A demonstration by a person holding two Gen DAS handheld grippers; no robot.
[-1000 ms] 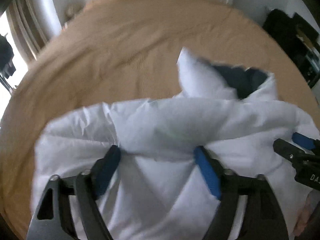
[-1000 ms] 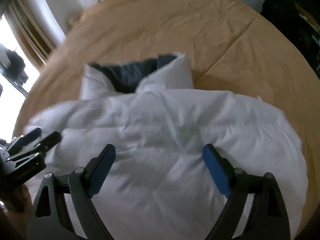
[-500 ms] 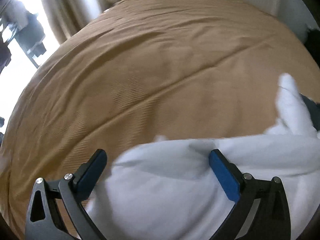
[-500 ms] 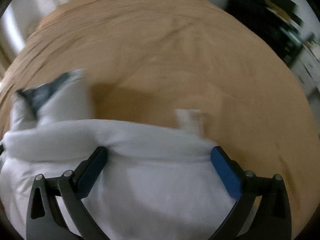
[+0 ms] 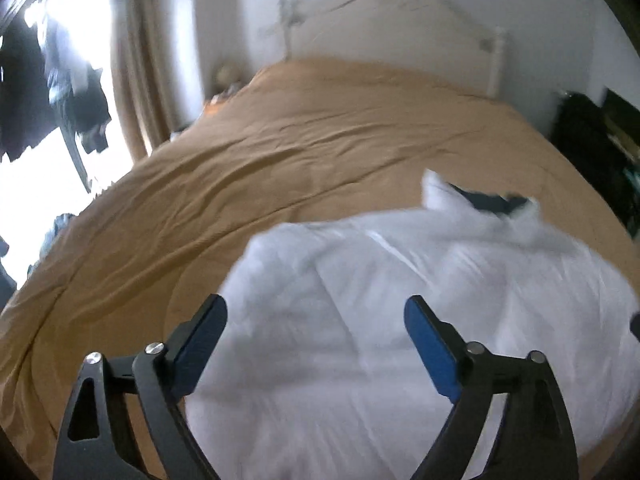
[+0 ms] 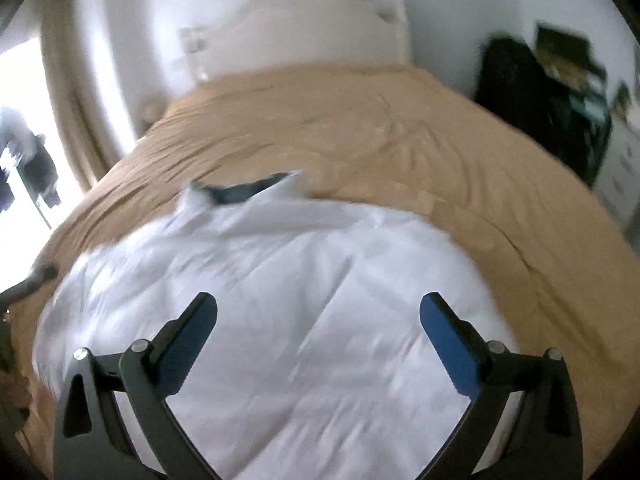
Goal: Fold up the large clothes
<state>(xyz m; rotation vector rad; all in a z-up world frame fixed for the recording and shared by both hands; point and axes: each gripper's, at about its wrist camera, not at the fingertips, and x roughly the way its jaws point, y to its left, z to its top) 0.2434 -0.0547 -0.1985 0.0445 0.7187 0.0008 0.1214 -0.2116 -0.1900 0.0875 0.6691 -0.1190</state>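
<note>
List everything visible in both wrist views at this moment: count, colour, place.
white garment: one, white with a dark blue lining at the collar, lying bunched on the near part of the bed.
bedspread: one, tan, covering the whole bed.
headboard: one, white, at the far end against the wall.
curtain: one, beige, left of the bed beside the bright window.
dark clutter: blurred black items, right of the bed; count unclear.
left gripper: one, black with blue pads, open above the garment, nothing between the jaws.
right gripper: one, same colours, open above the garment, holding nothing.
</note>
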